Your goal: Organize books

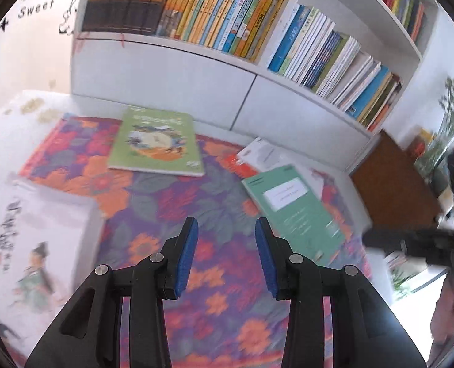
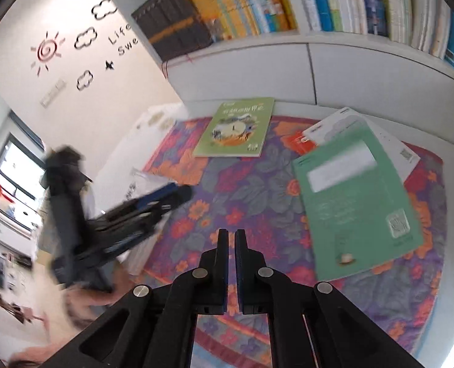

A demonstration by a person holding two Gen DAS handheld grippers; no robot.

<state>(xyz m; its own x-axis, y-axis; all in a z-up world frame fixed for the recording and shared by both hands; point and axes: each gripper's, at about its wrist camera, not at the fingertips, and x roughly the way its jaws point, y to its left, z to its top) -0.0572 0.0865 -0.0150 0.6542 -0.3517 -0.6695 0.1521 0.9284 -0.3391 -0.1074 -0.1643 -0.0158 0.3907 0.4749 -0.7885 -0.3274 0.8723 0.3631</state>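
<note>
My left gripper (image 1: 226,224) hangs open over the floral cloth (image 1: 220,190), nothing between its blue pads. A light green picture book (image 1: 156,141) lies flat ahead of it. To the right, a teal book (image 1: 294,205) rests on a white book (image 1: 263,153). A large white book with a painted figure (image 1: 33,245) lies at the left. The right gripper (image 2: 231,233) is shut and empty above the cloth, with the teal book (image 2: 355,196) to its right and the light green book (image 2: 236,128) beyond. Each gripper shows blurred in the other's view: right gripper (image 1: 371,240), left gripper (image 2: 181,194).
A white bookshelf (image 1: 257,70) packed with upright books runs along the back. A brown wooden cabinet (image 1: 392,190) and a plant (image 1: 450,107) stand at the right. An orange book (image 2: 297,142) peeks from under the white one. A hand (image 2: 98,300) holds the left gripper.
</note>
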